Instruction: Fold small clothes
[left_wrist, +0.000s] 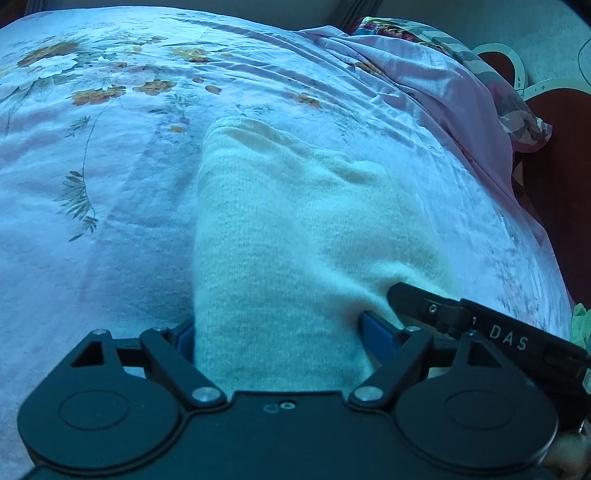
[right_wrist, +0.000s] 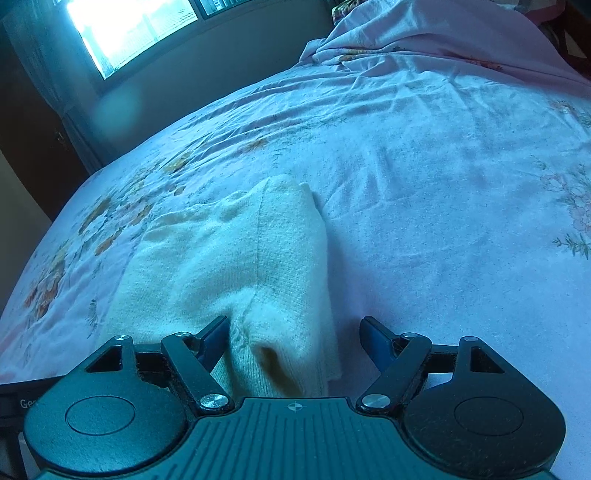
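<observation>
Cream knit garment (left_wrist: 295, 229) is lying folded on a floral bedsheet (left_wrist: 92, 184), its near end sitting between the spread fingers of the left gripper (left_wrist: 280, 332) and the right gripper (right_wrist: 295, 332), neither visibly clamping it.

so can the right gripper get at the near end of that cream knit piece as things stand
Probably yes. The right gripper stands open with the cream knit garment's near end already between its fingers, nothing covering it. The left gripper sits close beside but does not block it.
</observation>
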